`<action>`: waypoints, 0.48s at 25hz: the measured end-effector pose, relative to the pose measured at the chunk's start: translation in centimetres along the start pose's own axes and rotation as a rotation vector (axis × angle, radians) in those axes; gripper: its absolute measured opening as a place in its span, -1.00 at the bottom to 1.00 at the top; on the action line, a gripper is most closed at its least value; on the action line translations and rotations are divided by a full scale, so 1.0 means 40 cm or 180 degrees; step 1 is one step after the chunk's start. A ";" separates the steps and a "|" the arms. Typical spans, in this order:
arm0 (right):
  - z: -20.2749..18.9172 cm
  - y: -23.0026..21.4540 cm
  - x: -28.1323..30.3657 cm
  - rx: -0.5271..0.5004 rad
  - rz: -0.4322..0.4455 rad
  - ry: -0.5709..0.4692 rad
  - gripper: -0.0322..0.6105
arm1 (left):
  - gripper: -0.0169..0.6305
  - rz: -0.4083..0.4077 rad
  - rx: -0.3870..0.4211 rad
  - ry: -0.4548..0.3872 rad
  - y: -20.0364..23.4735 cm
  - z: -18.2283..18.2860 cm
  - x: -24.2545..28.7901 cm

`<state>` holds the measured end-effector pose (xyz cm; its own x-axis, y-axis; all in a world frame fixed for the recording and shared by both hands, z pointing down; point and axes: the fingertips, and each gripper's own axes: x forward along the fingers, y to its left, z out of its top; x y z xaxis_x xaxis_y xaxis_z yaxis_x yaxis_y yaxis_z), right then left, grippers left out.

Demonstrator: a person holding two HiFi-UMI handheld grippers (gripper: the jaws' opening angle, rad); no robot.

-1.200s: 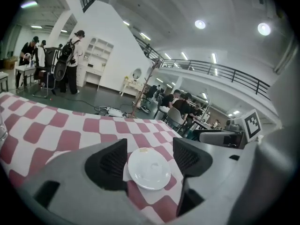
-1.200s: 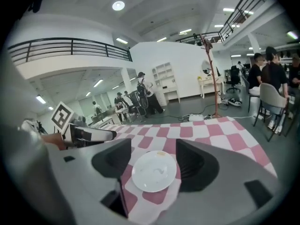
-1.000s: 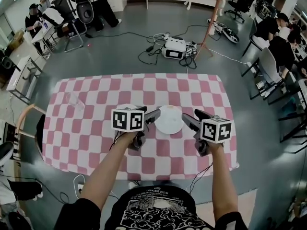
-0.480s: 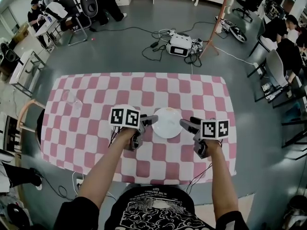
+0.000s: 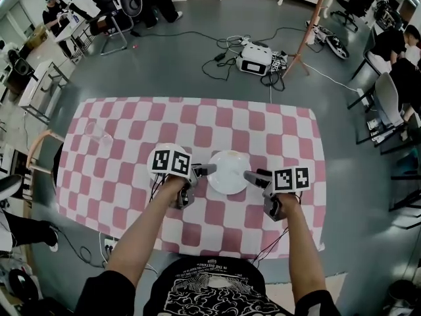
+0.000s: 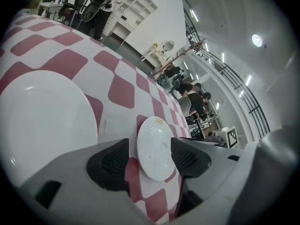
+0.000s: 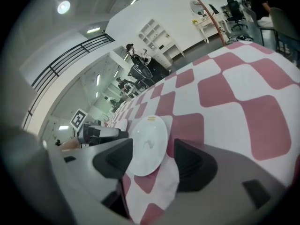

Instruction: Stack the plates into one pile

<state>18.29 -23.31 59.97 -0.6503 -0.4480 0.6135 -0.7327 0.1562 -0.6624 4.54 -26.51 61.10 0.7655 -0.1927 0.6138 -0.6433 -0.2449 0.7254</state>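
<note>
White plate (image 5: 229, 172) lies on the checked cloth (image 5: 112, 176) between two grippers, its rim just ahead of the left gripper (image 5: 203, 170) and the right gripper (image 5: 250, 174). Both grippers gape, gripping nothing. The right gripper's jaws have just been closing slightly, with no thing between the pads. Two plates in all: the second plate (image 6: 42, 121) sits at the left gripper's outer side, largely hidden under its marker cube in the head view.

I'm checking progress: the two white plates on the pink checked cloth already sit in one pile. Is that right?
They are not in one pile. The left gripper view shows the near plate and the far plate lying apart on the cloth, with checks showing between them. Both plates are white, as you said.
</note>
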 end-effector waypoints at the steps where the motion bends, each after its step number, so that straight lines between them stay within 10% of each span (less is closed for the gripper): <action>1: -0.004 -0.005 0.006 0.0028 0.0013 0.0032 -0.04 | -0.07 -0.0003 -0.0025 0.0010 0.002 -0.002 0.004; 12: -0.021 -0.012 0.033 0.0203 0.0166 0.0259 -0.15 | -0.12 -0.0019 -0.0141 0.0067 0.012 -0.008 0.024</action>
<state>17.63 -23.24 61.45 -0.7033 -0.3675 0.6086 -0.6848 0.1201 -0.7188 4.95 -26.49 62.13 0.7693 -0.1712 0.6155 -0.6389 -0.2034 0.7419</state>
